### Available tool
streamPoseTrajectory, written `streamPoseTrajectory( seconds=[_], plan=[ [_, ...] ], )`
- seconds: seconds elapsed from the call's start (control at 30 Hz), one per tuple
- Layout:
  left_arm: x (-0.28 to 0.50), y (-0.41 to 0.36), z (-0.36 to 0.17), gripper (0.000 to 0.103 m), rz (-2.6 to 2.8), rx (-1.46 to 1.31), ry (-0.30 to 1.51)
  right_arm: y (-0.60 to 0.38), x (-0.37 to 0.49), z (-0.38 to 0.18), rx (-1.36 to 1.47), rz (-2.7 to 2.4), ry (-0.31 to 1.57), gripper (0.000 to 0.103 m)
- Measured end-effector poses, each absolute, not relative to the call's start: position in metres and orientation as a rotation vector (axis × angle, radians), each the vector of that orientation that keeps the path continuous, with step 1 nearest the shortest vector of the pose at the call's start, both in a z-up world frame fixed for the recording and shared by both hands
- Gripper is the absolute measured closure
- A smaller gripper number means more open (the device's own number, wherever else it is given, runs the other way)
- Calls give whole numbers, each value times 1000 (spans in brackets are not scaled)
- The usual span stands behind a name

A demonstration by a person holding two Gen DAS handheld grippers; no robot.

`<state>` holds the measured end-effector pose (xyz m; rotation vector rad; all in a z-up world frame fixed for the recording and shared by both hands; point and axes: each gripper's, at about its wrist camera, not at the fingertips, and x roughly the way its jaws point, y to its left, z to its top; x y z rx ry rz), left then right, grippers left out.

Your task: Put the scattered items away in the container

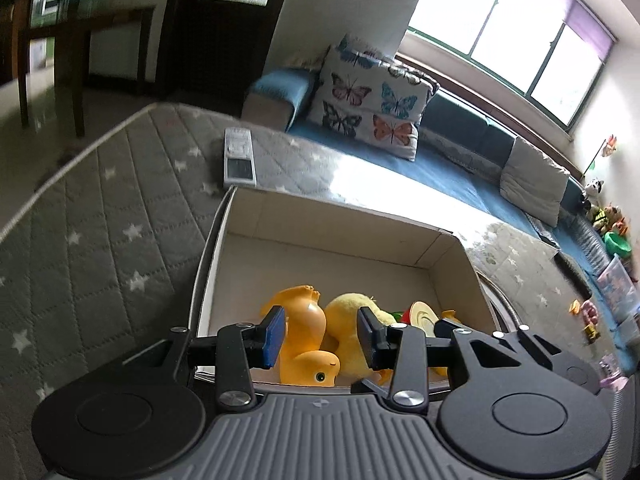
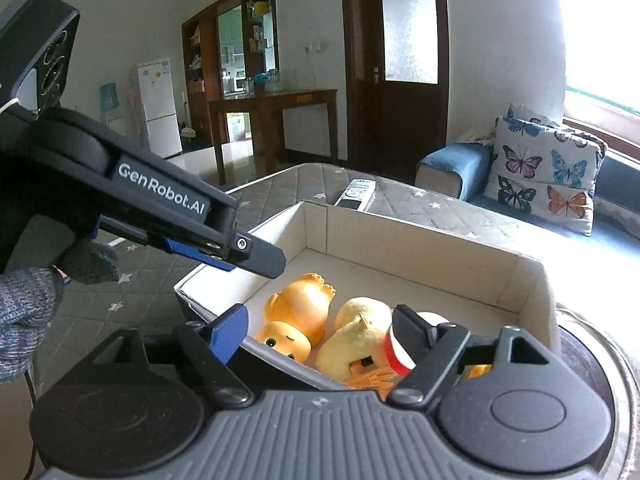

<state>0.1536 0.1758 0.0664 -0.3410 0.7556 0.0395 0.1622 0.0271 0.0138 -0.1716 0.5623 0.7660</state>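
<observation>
A white cardboard box [image 1: 320, 216] [image 2: 440, 236] stands on a grey star-patterned mattress. In it lie an orange rubber doll [image 1: 304, 336] [image 2: 296, 312], a yellow plush toy [image 1: 348, 320] [image 2: 356, 332] and a red-and-white cup-like toy [image 1: 418, 314] [image 2: 396, 354]. My left gripper [image 1: 322, 338] is open and empty above the near end of the box; it also shows in the right wrist view [image 2: 256, 258], over the box's left rim. My right gripper [image 2: 320, 334] is open and empty over the box's near corner.
A white remote control [image 1: 239, 156] [image 2: 356, 194] lies on the mattress [image 1: 100, 216] beyond the box. A blue sofa [image 1: 440, 168] with a butterfly cushion [image 1: 372, 100] runs behind. Toys crowd the far right [image 1: 600, 216]. A wooden table [image 2: 276, 100] stands near the door.
</observation>
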Motion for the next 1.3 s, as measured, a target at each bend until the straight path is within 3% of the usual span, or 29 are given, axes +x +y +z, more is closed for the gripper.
streamPoseTrajectory(
  seconds=[0.4,1.3],
  plan=[
    [135,158,61,61,34,-301,745,11,141,16,-147,733,526,0],
    [103,133,43,61,102,-275,711,-5,118,4,-125,658,550,0]
  ],
)
